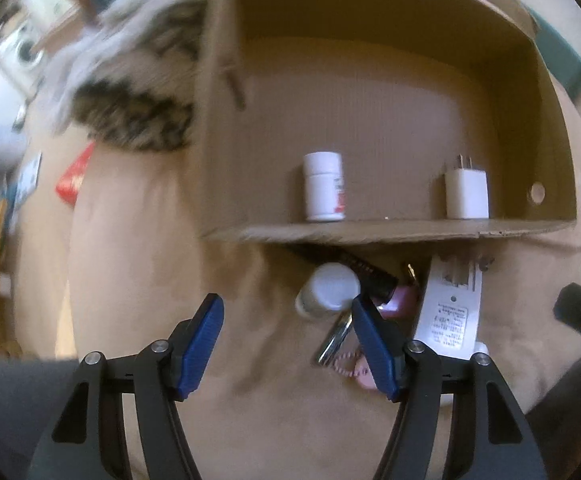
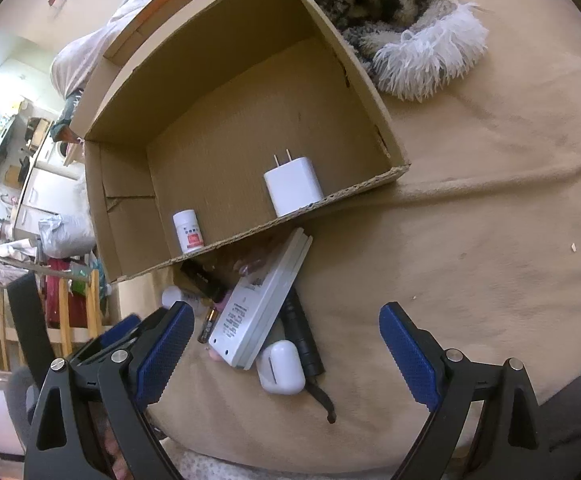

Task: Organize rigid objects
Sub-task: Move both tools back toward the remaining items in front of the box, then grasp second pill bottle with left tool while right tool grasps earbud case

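The left gripper (image 1: 286, 344) hangs unclenched over bare blanket (image 1: 130, 240), grasping nothing. Right of it lie a small white bottle (image 1: 328, 290), a black tube (image 1: 364, 274) and a white power strip (image 1: 450, 312) in the pile outside the cardboard box (image 1: 410, 232), which holds 2 items. The right gripper (image 2: 286, 354) gapes empty above an earbud case (image 2: 280, 366). Judging by this, a pickup is starting; next, centre on 1 piece.

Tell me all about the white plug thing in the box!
The white charger plug is a smooth, glossy plastic block with rounded corners and two flat metal prongs pointing up. It stands upright on the floor of the cardboard box, right against the near wall. Nothing holds it; a small white bottle stands apart.
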A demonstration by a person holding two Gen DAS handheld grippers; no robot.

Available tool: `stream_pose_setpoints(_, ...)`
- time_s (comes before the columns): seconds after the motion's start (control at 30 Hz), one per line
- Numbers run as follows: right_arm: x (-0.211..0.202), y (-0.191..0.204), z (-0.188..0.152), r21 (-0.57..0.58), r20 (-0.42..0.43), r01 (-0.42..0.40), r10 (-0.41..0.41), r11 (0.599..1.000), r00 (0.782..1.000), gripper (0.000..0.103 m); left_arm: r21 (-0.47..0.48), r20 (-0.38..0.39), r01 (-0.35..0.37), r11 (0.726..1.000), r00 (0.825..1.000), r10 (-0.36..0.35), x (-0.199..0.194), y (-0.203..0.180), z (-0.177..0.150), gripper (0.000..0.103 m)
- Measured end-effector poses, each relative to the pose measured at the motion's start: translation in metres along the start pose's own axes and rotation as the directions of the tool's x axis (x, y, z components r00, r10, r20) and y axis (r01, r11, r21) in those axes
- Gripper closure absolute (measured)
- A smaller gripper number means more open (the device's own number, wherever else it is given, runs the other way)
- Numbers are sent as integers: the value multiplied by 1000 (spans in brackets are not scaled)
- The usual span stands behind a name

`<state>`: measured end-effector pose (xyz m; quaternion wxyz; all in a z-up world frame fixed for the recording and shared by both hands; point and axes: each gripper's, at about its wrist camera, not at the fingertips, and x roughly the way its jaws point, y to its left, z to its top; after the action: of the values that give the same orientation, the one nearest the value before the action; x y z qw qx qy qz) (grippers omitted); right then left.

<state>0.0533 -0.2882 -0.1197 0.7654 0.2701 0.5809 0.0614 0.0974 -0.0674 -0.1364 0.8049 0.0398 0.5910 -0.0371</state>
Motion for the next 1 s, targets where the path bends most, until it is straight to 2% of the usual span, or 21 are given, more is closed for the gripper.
stream_pose_setpoints(0.03, 2, 0, 0, -1, -6, 0, 0, 1000, 1000, 3, 15, -5, 1, 1000, 1000, -1, 3, -3, 1, 43)
stream_pose_setpoints(0.1, 7, 1, -1, -18, -31, 12, -12, 1000, 999, 3, 51, -10, -24, 998, 1000, 25, 9, -10, 3, 55)
stream_pose_setpoints(0.13, 12, 3, -2, -34, -54, 20, -21, 999, 998, 3, 64, -19, -32, 997, 999, 33, 13, -12, 4, 58)
stream_pose_setpoints(0.2, 25, 8, -8, -79, -123, 43, -53, 996, 991, 3, 73, -47, -16, 997, 999, 20, 20, -16, 4, 75)
stream_pose_setpoints(0.23, 33, 12, -13, -118, -158, 65, -84, 991, 984, 4, 75, -57, -9, 997, 998, 14, 22, -17, 4, 79)
stream_pose_setpoints(0.3, 43, 23, -23, -195, -198, 83, -122, 977, 973, 8, 78, -53, -7, 997, 999, 11, 22, -18, 5, 79)
stream_pose_setpoints(0.43, 62, 48, -40, -365, -218, 143, -234, 920, 947, 10, 71, -52, -15, 997, 998, 18, 18, -17, 7, 82)
stream_pose_setpoints(0.47, 68, 54, -44, -405, -213, 157, -259, 901, 942, 10, 61, -55, -17, 998, 998, 20, 17, -16, 8, 87)
stream_pose_setpoints(0.5, 72, 61, -47, -441, -202, 169, -281, 882, 938, 10, 50, -61, -18, 999, 998, 21, 15, -14, 8, 101)
stream_pose_setpoints(0.63, 89, 81, -60, -555, -160, 214, -356, 804, 921, 11, -10, -85, -5, 1000, 996, 5, 11, -2, 4, 101)
stream_pose_setpoints(0.7, 97, 84, -65, -594, -140, 252, -407, 764, 903, 25, -18, -99, 6, 1000, 995, -8, 13, -1, 4, 101)
stream_pose_setpoints(0.8, 97, 86, -63, -595, -105, 286, -425, 751, 899, 38, -29, -101, 7, 1000, 995, -10, 15, 1, 2, 101)
stream_pose_setpoints(0.87, 93, 83, -60, -574, -98, 289, -415, 766, 904, 53, -47, -102, 17, 999, 994, -22, 16, 3, 1, 101)
stream_pose_setpoints(1.0, 79, 77, -51, -517, -112, 246, -349, 820, 930, 65, -67, -96, 38, 997, 994, -44, 15, 12, -7, 101)
